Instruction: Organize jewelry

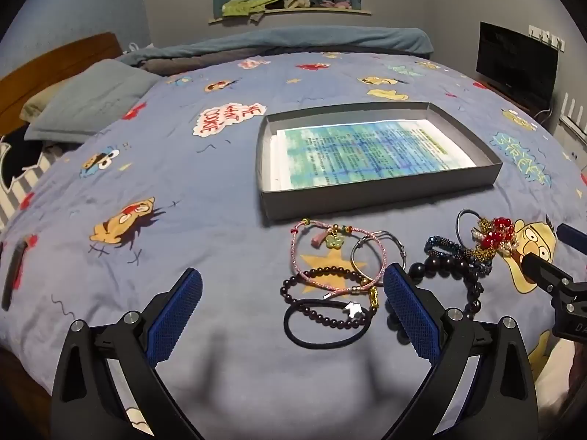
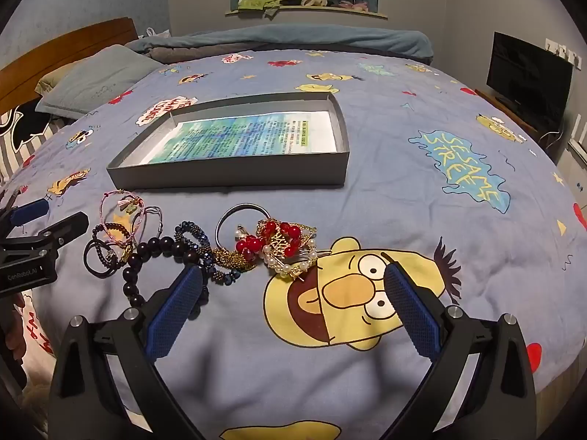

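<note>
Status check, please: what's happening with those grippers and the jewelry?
Both hand-held grippers open, left, right. Jewelry pile untouched on bedspread. Gray tray beyond, path clear.

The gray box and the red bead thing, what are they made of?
The box looks like matte gray cardboard: thin, straight, folded walls with no shine. The red bead piece looks like glossy glass or plastic beads with white pearl-like ones on gold-colored metal; the beads catch the light, but I can't tell which material.
</note>
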{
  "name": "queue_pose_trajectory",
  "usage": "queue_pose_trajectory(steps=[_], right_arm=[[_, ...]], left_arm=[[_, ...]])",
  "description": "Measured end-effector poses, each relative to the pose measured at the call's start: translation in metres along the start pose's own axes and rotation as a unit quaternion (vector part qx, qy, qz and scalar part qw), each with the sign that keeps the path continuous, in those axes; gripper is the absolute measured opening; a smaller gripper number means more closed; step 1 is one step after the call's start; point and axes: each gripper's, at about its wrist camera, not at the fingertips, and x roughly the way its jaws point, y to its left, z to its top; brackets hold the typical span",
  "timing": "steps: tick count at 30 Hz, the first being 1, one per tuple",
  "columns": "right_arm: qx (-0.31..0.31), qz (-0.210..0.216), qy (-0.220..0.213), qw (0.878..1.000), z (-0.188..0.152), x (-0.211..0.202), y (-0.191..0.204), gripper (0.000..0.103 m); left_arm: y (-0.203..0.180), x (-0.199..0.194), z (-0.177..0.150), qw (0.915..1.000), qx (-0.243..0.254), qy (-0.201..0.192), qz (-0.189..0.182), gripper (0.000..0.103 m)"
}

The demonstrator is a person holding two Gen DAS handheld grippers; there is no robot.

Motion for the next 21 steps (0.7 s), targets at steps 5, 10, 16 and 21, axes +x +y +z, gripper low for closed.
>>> queue_pose_trajectory(steps=[5, 10, 16, 21], right_arm=[[0.000, 0.003, 0.002, 1.000, 0.0001, -0.0003, -0.0004, 0.098], [0.002, 0.002, 0.001, 1.000, 0.0002, -0.0014, -0.0008, 0.098], [0.001, 0.002, 0.001, 1.000, 0.0004, -0.0004, -0.0009, 0.098], [0.001, 0.000, 0.000, 1.000, -0.0004, 0.0000, -0.0013, 0.098]], left_arm=[[-0.0019, -0.0003, -0.0001, 1.0000, 0.001, -0.001, -0.003, 0.098], [0.0023, -0.0014, -0.0008, 1.0000, 0.000, -0.001, -0.005, 0.098], [0.0032, -0.0005, -0.0010, 1.0000, 0.001, -0.003, -0.008, 0.098], [-0.0017, -0.0016, 0.0011, 1.0000, -0.001, -0.002, -0.007, 0.098]])
